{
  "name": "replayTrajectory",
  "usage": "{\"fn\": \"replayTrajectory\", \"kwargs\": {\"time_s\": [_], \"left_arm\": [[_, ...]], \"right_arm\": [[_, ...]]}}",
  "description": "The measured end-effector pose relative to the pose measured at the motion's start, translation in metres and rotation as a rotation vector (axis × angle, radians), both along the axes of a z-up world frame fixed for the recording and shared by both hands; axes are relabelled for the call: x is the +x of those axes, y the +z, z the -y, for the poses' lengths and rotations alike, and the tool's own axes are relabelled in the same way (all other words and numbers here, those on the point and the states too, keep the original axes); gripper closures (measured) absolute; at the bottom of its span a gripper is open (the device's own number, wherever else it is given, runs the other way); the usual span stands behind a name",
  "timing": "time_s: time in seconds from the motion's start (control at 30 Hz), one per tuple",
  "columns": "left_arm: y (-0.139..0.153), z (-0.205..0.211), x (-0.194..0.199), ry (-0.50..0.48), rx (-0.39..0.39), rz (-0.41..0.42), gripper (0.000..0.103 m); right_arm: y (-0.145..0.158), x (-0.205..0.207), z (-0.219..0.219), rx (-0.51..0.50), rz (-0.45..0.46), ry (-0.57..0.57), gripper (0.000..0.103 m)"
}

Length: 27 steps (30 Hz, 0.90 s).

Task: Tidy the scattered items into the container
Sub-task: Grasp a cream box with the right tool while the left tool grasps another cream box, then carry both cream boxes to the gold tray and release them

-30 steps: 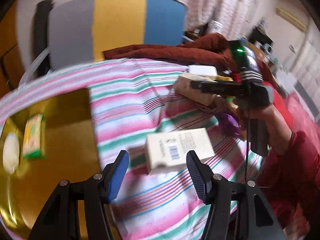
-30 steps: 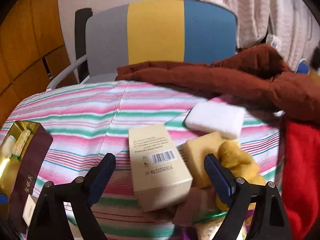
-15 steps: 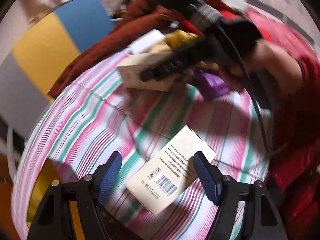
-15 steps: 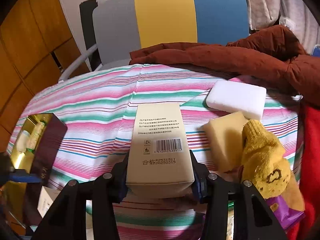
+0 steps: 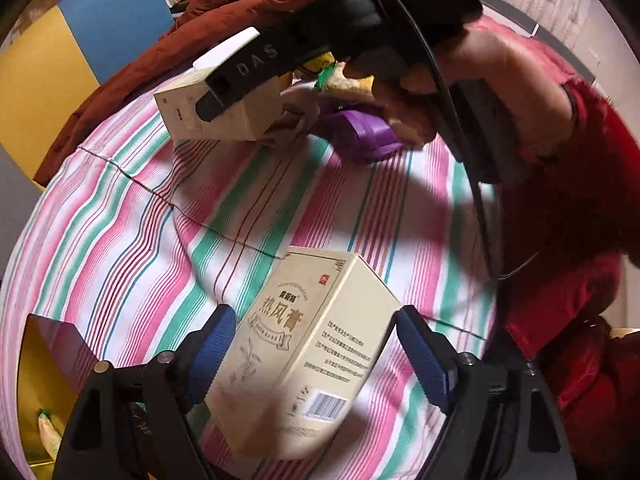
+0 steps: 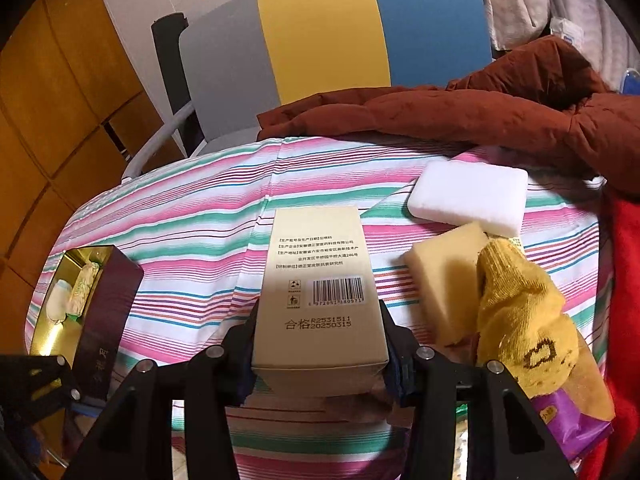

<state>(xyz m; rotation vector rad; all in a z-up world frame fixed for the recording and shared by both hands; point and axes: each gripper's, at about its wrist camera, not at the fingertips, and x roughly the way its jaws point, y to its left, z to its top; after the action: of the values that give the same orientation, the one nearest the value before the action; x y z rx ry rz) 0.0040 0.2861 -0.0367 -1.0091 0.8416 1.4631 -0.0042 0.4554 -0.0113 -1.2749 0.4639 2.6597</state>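
Observation:
Two cream cartons are in play. My right gripper [image 6: 320, 344] is shut on one carton [image 6: 320, 272], barcode side up, its pads pressing both long sides. The left wrist view shows that same carton [image 5: 180, 112] held at the far side of the cloth. A second cream carton [image 5: 308, 360] lies on the striped cloth between the fingers of my left gripper [image 5: 316, 352], which is open wide, with a gap at the right pad. The container, a dark box with gold lining [image 6: 100, 300], sits at the left with small packets inside.
To the right of the held carton lie a white sponge [image 6: 468, 196], a yellow sponge [image 6: 444, 276], a yellow sock [image 6: 520, 312] and a purple packet [image 6: 568, 420]. A brown jacket [image 6: 440, 112] and a chair [image 6: 320, 32] bound the far edge. A person's red sleeve [image 5: 560, 200] fills the right.
My right gripper closed on its carton and has kept its hold. My left gripper rolled, sank over the second carton and widened; that carton now lies between its fingers.

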Motion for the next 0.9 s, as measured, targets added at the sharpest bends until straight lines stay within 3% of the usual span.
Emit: {"fn": "replayTrajectory", "kwargs": {"time_s": [0.23,0.3,0.37,0.4,0.57,0.63,0.9], "left_arm": [[0.002,0.009,0.005,0.108,0.055,0.008,0.018],[-0.007,0.01,0.006,0.122,0.027,0.027,0.029],[-0.025,0.009,0.01,0.134,-0.047,0.015,0.05],[-0.032,0.011,0.012,0.136,-0.068,0.008,0.051],[-0.028,0.025,-0.002,0.31,0.025,0.092,0.052],[-0.024,0.03,-0.005,0.372,0.066,0.088,0.052],[-0.013,0.049,-0.003,0.529,0.205,0.138,0.052]], "right_arm": [[0.0,0.001,0.003,0.004,-0.002,0.007,0.053],[0.001,0.001,0.003,0.004,-0.004,0.008,0.053],[0.002,0.001,0.003,0.004,-0.006,0.01,0.053],[0.002,0.001,0.004,0.005,-0.008,0.011,0.053],[0.003,0.002,0.007,0.019,-0.01,0.017,0.053],[0.003,0.002,0.009,0.026,-0.009,0.017,0.053],[0.004,0.004,0.015,0.045,-0.017,0.031,0.053]]}}
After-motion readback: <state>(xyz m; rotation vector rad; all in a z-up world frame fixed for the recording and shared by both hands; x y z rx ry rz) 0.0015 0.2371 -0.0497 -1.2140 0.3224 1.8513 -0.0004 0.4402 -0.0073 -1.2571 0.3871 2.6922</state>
